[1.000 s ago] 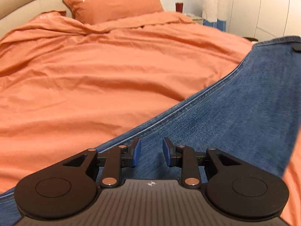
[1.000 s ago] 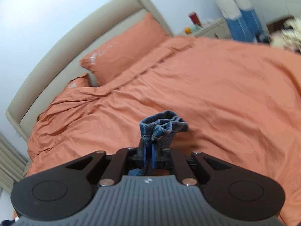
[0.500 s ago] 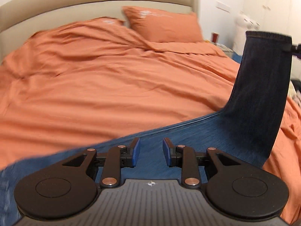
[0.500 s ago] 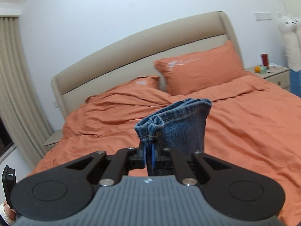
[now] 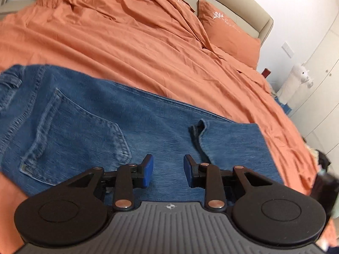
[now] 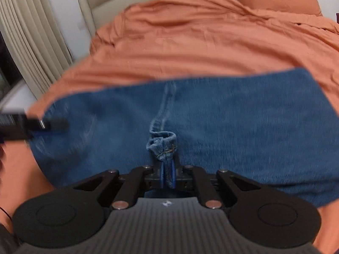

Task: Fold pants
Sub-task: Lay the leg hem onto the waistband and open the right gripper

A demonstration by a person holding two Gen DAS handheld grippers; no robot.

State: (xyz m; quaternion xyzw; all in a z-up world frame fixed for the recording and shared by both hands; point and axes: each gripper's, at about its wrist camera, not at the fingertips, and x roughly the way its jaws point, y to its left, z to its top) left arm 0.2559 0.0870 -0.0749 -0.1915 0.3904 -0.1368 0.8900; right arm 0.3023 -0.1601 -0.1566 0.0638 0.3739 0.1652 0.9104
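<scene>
Blue jeans [image 5: 89, 114] lie on the orange bed, back pocket [image 5: 70, 135] up, with the leg end [image 5: 231, 139] folded back over the thigh. My left gripper [image 5: 168, 169] is open and empty just above the denim. In the right wrist view the jeans [image 6: 233, 122] spread across the bed. My right gripper [image 6: 167, 175] is shut on the bunched hem [image 6: 163, 145] and holds it low over the folded jeans. The left gripper [image 6: 34, 124] shows blurred at the left edge of that view.
The orange duvet [image 5: 137, 42] covers the bed, with pillows [image 5: 228, 29] at the beige headboard [image 6: 101, 6]. Curtains [image 6: 27, 33] hang at the left. White cupboards [image 5: 317, 80] and a plush toy [image 5: 296, 78] stand at the right.
My right gripper has carried the hem over and down, so the leg now lies folded on the jeans. My left gripper has swung toward the waist end and stays open.
</scene>
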